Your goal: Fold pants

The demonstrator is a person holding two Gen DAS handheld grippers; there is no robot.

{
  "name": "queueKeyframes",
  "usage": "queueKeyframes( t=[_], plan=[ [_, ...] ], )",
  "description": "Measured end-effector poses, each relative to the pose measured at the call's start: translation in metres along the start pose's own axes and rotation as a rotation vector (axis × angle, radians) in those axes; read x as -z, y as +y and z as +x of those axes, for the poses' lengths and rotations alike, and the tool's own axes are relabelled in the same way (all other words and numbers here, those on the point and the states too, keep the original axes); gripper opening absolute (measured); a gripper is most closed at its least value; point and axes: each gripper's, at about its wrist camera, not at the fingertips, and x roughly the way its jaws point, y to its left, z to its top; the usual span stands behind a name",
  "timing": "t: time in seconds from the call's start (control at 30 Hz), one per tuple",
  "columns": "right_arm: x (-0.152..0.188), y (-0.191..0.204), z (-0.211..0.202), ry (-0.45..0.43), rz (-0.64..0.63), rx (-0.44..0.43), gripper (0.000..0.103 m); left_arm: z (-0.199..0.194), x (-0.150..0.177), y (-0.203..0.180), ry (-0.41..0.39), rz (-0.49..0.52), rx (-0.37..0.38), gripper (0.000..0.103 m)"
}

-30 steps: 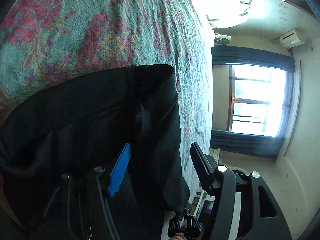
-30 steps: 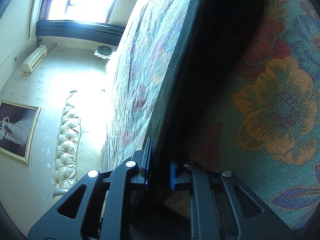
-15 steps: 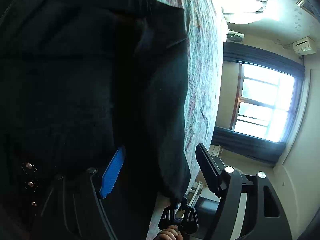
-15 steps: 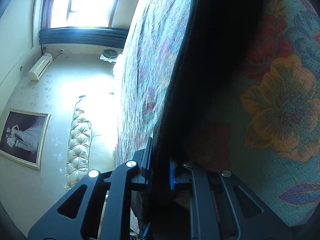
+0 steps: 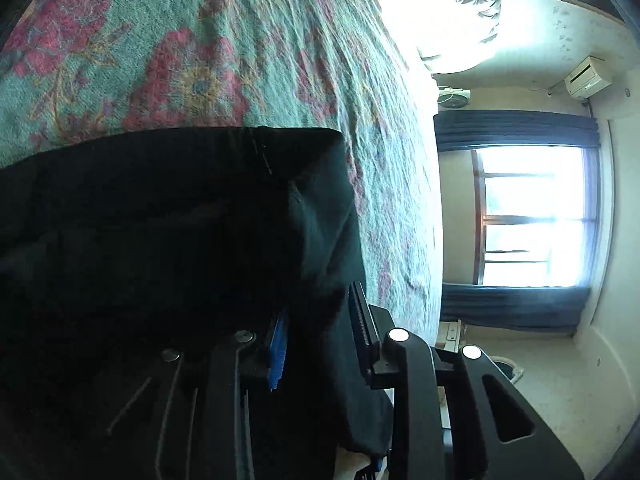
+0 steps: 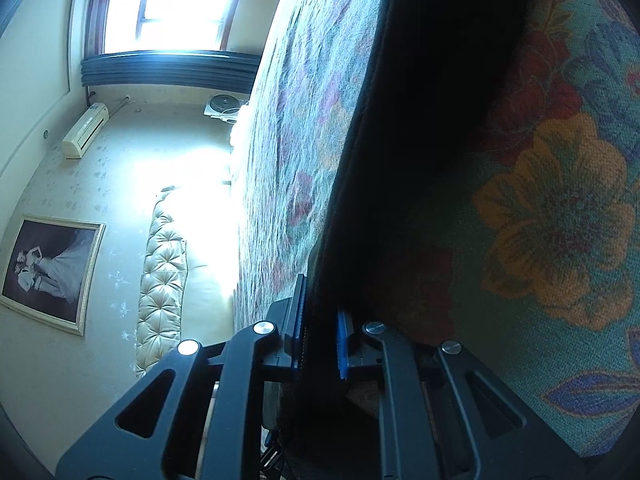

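In the left wrist view, we see the black pants filling the lower left and middle of the frame, lying on a flowered bedspread that runs across the top. The left gripper sits at the bottom centre. Its jaws are closing, and a fold of the dark cloth lies between them; we cannot tell for sure whether both pads press on it, since the left one is mostly buried in the fabric. A bright window with dark curtains stands at the right, and an air conditioner hangs at the upper right.

In the right wrist view, we see the pants as a dark band from the top centre down to the bottom centre, across the bedspread. The right gripper at the bottom centre is nearly closed, with its blue pads clamped on the cloth edge. A framed picture hangs at the left, beside a tufted headboard.
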Motion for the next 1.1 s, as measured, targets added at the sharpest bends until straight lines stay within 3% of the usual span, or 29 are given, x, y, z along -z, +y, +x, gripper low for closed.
queueKeyframes(
  t=[0.13,0.23,0.37,0.5,0.67,0.8,0.97,1.1],
  plan=[
    [-0.002,-0.004,0.007,0.013,0.020,0.027,0.018,0.007,0.000,0.018,0.026,-0.031,-0.010,0.028],
    [-0.005,-0.011,0.013,0.025,0.040,0.043,0.018,0.005,0.003,0.012,0.009,0.023,-0.010,0.014],
    [-0.001,0.002,0.012,0.012,-0.043,0.090,0.011,0.007,-0.002,0.009,0.022,0.006,0.002,0.013],
    [0.014,0.025,-0.017,-0.040,-0.080,0.037,0.011,0.010,-0.008,-0.004,0.028,0.021,0.018,0.011],
    [0.065,0.049,-0.077,-0.061,-0.156,-0.035,0.011,-0.014,-0.008,-0.015,0.058,0.056,0.096,0.010],
    [0.117,0.038,-0.120,-0.065,-0.167,-0.036,0.011,-0.045,-0.011,-0.016,0.104,0.105,0.161,0.011],
    [0.169,0.002,-0.138,-0.021,-0.099,0.012,0.011,-0.079,-0.011,0.010,0.172,0.175,0.160,0.011],
    [0.191,-0.004,-0.145,0.015,-0.102,0.032,0.011,-0.095,-0.008,0.045,0.197,0.147,0.117,0.011]
  ],
)
